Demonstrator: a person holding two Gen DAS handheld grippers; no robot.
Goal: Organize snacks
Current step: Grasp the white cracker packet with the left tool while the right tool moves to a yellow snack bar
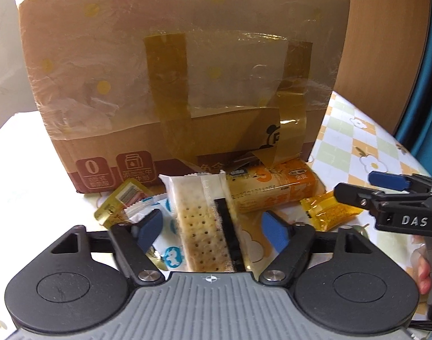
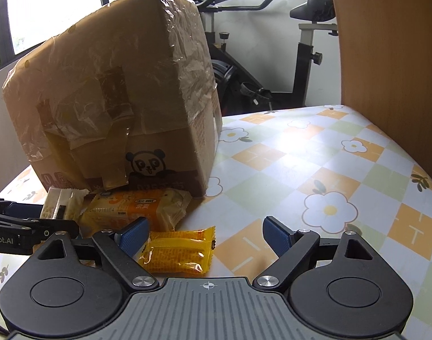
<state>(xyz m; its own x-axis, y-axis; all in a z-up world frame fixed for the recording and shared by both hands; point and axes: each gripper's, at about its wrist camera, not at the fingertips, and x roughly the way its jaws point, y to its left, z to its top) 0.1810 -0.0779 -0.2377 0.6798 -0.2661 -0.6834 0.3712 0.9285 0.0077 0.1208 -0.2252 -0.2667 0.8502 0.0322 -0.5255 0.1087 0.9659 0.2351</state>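
Left gripper [image 1: 210, 228] is straddling the cracker pack [image 1: 200, 226], fingers [image 1: 274, 231] half-wide, apparently not yet pressing it. Right gripper [image 2: 204, 236] is hovering with fingers wide about the yellow candy [image 2: 177, 250], one finger just beside it. Both wrappers are looking light, crinkly and slippery; the crackers are brittle, so a gentle hold across the long sides is suiting. The box [image 2: 116, 99] is crowding the snacks behind; the table [image 2: 315, 155] is lying open rightward.
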